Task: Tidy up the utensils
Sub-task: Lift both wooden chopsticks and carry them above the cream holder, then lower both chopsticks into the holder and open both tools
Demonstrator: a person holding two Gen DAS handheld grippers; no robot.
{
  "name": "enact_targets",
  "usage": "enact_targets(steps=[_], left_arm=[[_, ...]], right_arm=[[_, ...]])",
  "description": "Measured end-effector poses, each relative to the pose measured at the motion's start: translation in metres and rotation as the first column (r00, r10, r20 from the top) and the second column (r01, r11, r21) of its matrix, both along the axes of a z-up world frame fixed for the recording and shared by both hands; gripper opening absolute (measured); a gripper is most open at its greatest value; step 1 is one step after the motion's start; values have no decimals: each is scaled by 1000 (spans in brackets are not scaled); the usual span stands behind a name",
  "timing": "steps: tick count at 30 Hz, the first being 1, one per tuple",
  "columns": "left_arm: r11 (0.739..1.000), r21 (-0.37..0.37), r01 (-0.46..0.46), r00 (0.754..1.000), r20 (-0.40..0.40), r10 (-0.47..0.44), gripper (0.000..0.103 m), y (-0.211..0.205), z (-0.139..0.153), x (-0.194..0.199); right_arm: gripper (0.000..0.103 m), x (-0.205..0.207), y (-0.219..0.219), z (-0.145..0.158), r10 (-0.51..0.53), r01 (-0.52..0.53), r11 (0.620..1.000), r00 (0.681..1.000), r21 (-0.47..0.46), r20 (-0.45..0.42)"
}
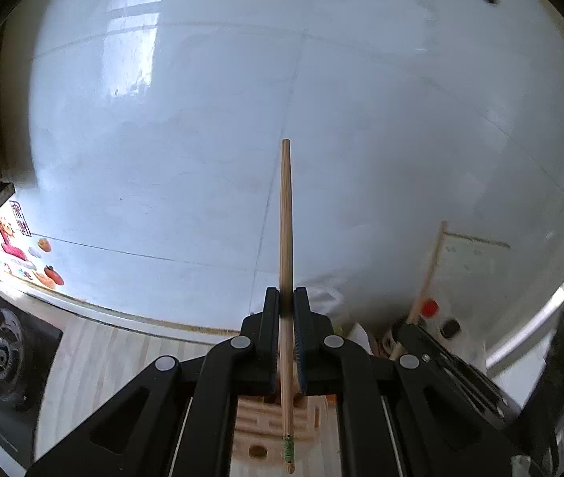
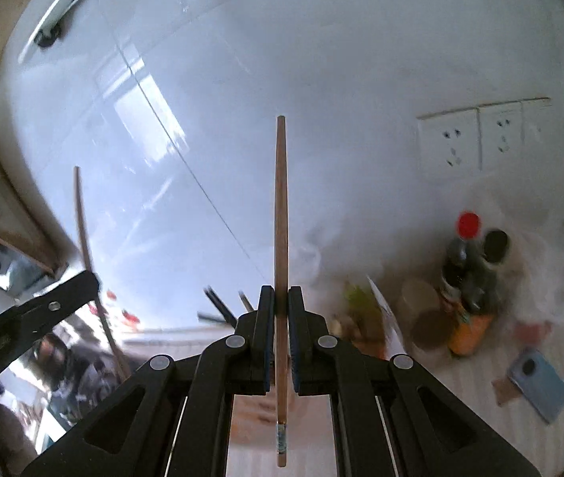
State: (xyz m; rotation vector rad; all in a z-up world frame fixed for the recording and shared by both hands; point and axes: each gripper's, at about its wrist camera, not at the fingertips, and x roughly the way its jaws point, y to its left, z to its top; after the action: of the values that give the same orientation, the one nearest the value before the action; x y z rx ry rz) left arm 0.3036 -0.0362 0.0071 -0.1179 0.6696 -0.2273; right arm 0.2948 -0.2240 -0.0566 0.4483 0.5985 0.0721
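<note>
Left gripper (image 1: 286, 298) and right gripper (image 2: 280, 296), jaws each clamped on a tapered wooden chopstick (image 1: 286, 238) (image 2: 281, 218), raised before white tiled wall (image 1: 202, 119); neither stowed yet.

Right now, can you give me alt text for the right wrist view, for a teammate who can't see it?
The right gripper is shut on a wooden chopstick that points up toward a glossy white tiled wall. At lower right, blurred dark bottles and a blue phone sit on the counter; the left gripper holds another chopstick at left.
</note>
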Motion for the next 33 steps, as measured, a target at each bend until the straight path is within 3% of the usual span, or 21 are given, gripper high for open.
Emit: enact_targets(steps=[10, 19, 28, 33], left_arm=[[998, -31, -48, 998, -52, 46, 4, 3, -45, 59], [998, -46, -52, 996, -70, 49, 4, 1, -69, 79], [999, -39, 10, 988, -155, -16, 5, -4, -89, 80], [997, -39, 70, 977, -199, -76, 7, -5, -79, 66]], right_arm=[[7, 36, 0, -23, -73, 70, 997, 993, 33, 91], [7, 42, 4, -47, -108, 100, 993, 985, 65, 138], [7, 34, 13, -67, -71, 68, 997, 990, 31, 118], [7, 31, 11, -71, 39, -44, 998, 994, 49, 98]])
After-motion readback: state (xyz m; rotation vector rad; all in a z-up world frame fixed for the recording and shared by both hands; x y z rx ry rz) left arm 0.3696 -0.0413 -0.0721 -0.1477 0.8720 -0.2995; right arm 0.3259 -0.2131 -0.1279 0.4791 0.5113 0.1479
